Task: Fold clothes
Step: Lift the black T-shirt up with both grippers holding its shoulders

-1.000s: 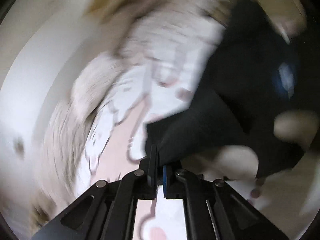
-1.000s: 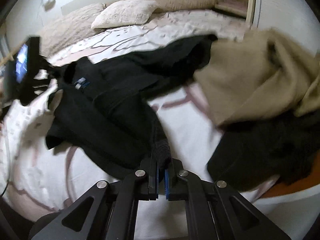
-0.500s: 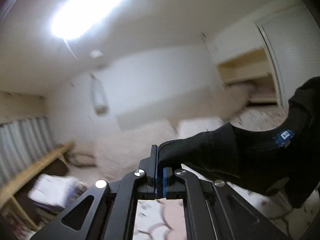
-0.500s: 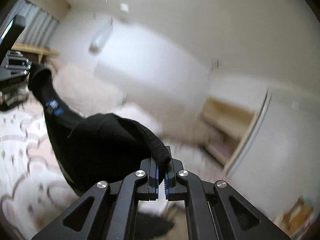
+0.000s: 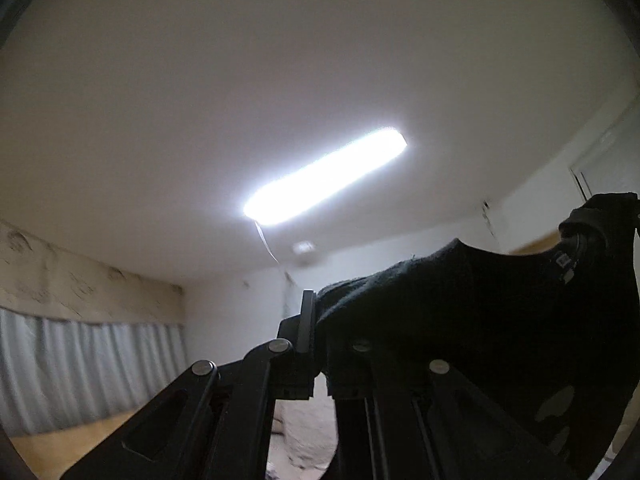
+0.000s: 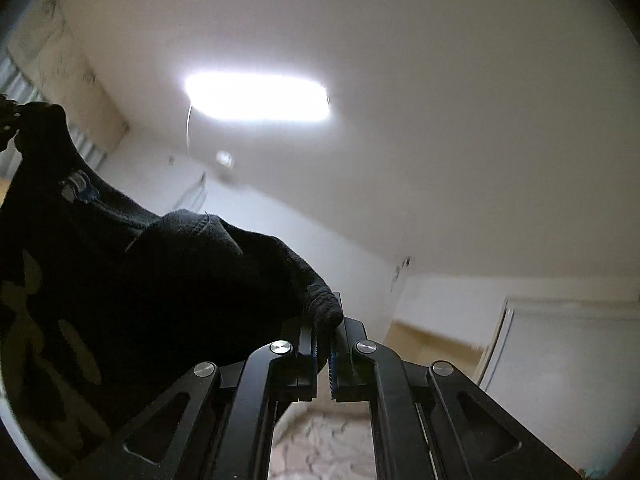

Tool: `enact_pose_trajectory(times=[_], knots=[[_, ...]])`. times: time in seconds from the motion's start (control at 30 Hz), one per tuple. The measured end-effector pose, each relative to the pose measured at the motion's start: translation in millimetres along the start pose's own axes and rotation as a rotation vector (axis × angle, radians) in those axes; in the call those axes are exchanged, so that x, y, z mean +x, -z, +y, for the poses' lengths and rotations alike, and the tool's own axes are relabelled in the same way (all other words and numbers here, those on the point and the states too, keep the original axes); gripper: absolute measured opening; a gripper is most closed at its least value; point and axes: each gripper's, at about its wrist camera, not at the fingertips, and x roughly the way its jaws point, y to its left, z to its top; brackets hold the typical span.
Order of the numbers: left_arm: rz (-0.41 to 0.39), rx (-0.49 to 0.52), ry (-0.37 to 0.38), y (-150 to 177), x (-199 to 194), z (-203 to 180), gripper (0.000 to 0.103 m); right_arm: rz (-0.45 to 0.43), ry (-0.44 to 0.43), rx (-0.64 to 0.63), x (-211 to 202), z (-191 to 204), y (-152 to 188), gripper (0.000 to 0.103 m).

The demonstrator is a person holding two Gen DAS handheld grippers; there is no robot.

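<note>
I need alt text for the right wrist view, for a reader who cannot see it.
The right gripper, pointing up toward the ceiling, is shut on a corner of a black garment that hangs away to the left. Above it glows a long ceiling light; a strip of patterned bedding shows at the bottom.

A long ceiling light (image 5: 326, 176) glowed overhead, with a thin pull cord (image 5: 266, 246) hanging from its end. Below it to the left, pale curtains (image 5: 88, 372) covered the wall. Far beneath the light lay a patterned bedspread (image 6: 324, 444).
</note>
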Motion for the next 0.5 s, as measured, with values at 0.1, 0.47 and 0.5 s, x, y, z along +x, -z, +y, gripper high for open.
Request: enact_pose_trajectory(times=[0.1, 0.47, 0.5], knots=[[-0.053, 0.022, -0.060, -21, -29, 21, 0.004, -0.069, -0.015, 0.032, -18, -6, -31, 0.004], [0.016, 0.147, -0.123, -39, -40, 45, 0.004, -0.117, -0.030, 0.039, -27, -8, -78, 0.004], [0.044, 0.153, -0.119, -32, -31, 44, 0.004, -0.102, -0.036, 0.041, -19, -7, -77, 0.004]])
